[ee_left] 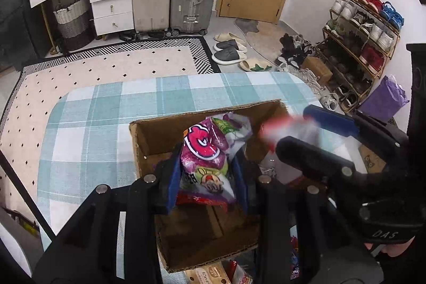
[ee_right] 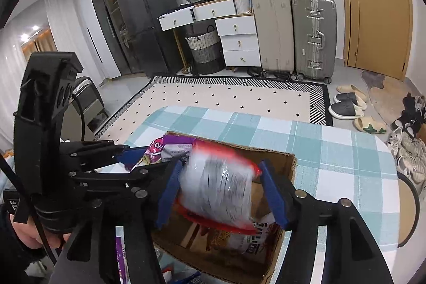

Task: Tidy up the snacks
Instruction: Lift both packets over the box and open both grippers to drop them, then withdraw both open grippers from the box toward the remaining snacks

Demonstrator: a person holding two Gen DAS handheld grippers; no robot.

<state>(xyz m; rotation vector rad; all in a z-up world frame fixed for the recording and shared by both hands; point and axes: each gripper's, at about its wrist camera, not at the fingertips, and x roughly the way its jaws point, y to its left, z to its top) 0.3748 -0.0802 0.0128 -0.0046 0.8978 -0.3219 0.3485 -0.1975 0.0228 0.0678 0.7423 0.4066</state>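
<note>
An open cardboard box (ee_left: 135, 140) stands on the checked table. My left gripper (ee_left: 207, 164) is shut on a purple and pink snack bag (ee_left: 205, 148), which hangs upright over the box's inside. In the right wrist view the same bag (ee_right: 159, 148) shows at the box's (ee_right: 290, 164) far left corner. My right gripper (ee_right: 221, 188) is over the box with its blue pads (ee_right: 274, 198) spread. A white packet with red edges (ee_right: 218, 188) is between them, blurred and tilted. Other snack packets (ee_right: 255, 238) lie in the box's bottom.
The teal checked tablecloth (ee_left: 93, 124) reaches left and beyond the box. Loose snack packs (ee_left: 210, 273) lie by the box's near side. A chair (ee_right: 410, 204) stands at the table's right edge. Suitcases, drawers, slippers and a shoe rack (ee_left: 359, 44) line the room.
</note>
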